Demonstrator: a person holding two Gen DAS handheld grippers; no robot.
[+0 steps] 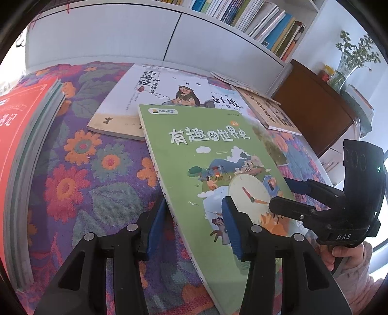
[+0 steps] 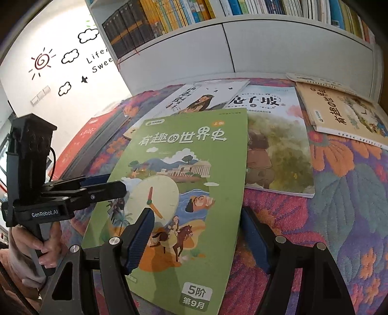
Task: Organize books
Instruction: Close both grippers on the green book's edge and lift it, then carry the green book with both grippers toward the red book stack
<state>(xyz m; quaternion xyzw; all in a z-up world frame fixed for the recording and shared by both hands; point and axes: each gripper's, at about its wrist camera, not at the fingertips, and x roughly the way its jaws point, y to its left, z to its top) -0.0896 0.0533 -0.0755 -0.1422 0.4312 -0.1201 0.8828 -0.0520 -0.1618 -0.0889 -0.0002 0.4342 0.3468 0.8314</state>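
Note:
A green picture book (image 1: 211,150) (image 2: 191,155) with a clock on its cover lies slanted over other books on the flowered tablecloth (image 1: 97,169). My left gripper (image 1: 194,208) (image 2: 114,183) straddles its spine edge: one blue pad stands just outside the spine, the other over the cover, with the jaws partly apart. My right gripper (image 2: 196,213) (image 1: 278,193) straddles the opposite edge. Its jaws stand wide, with one finger above the cover and the other beside the book on the cloth. Neither gripper pinches the book.
Under and behind the green book lie a white book (image 1: 155,97), a landscape-cover book (image 2: 274,145) and a tan book (image 2: 344,116). A thick red book (image 1: 19,145) sits at the left. A white bookshelf (image 2: 194,12) full of books rises behind. At the right stands a wooden cabinet (image 1: 315,106).

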